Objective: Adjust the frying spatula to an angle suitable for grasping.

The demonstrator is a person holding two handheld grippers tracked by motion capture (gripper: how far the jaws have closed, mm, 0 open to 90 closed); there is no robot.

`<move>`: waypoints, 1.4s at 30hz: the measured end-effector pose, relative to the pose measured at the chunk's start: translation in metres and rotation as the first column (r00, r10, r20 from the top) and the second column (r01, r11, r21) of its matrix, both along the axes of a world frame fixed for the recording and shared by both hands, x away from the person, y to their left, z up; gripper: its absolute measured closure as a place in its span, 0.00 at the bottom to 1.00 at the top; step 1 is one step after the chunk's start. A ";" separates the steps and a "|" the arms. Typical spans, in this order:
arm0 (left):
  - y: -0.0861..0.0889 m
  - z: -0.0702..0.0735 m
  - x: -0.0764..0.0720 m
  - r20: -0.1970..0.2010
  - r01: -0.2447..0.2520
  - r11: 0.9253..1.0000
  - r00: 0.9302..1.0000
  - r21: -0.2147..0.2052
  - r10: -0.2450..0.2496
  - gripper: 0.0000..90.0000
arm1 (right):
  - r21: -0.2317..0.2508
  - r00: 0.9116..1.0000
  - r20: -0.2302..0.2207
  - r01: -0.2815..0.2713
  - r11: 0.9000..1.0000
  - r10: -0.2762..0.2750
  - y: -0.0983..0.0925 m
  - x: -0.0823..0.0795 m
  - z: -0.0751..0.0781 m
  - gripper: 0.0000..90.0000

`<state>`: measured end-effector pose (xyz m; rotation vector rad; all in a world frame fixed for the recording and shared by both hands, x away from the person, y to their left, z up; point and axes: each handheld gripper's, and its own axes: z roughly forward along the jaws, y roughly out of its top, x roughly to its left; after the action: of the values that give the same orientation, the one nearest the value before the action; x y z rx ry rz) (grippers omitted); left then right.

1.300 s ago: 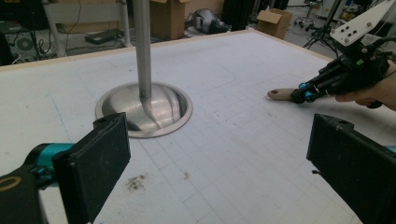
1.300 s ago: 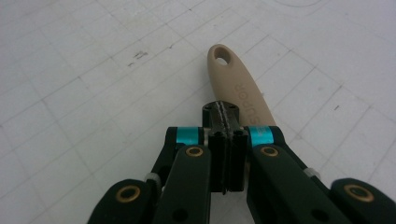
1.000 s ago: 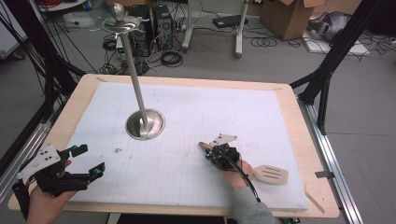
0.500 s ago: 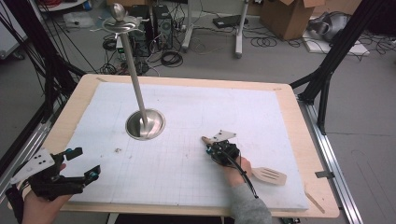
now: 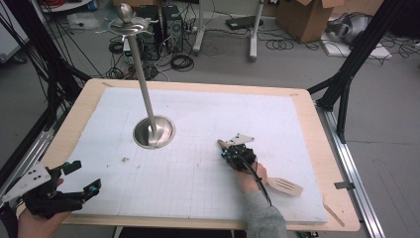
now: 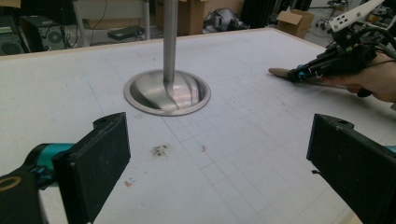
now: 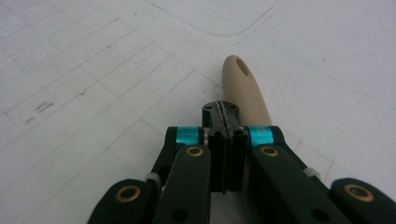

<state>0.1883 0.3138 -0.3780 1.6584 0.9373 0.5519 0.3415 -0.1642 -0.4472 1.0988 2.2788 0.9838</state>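
High view, wooden spatula (image 5: 282, 185) lying on the worktop (image 5: 208, 129) right of the metal stand (image 5: 153, 133), right tool (image 5: 227, 151) resting jaws together over its handle, left tool (image 5: 84, 177) hovering jaws apart.

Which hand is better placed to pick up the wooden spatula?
Right. The right gripper rests shut just above the wooden spatula handle; the left gripper hovers open at the table's near-left corner.

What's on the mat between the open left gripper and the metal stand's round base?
Between the left gripper and the stand base, the left gripper view shows bare gridded mat except a small dark smudge of crumbs.
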 end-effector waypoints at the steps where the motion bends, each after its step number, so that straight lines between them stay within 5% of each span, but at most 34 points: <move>1: 0.000 0.000 -0.001 0.000 -0.002 1.000 1.000 -0.002 0.002 0.07 | 0.001 1.000 0.000 0.003 1.000 -0.003 -0.001 0.001 0.000 1.00; 26: 0.010 0.000 -0.014 0.003 -0.036 0.999 0.999 0.001 0.036 0.07 | 0.040 0.995 0.001 0.101 0.994 -0.101 -0.012 0.016 -0.001 1.00; 42: 0.011 0.001 -0.014 0.007 -0.036 0.999 0.999 -0.002 0.036 0.07 | 0.048 0.977 -0.014 0.213 0.976 -0.212 -0.028 0.019 -0.001 1.00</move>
<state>0.1744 0.3243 -0.3771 1.6400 0.9641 0.5808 0.3609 -0.1926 -0.4486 1.3378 2.1002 0.9539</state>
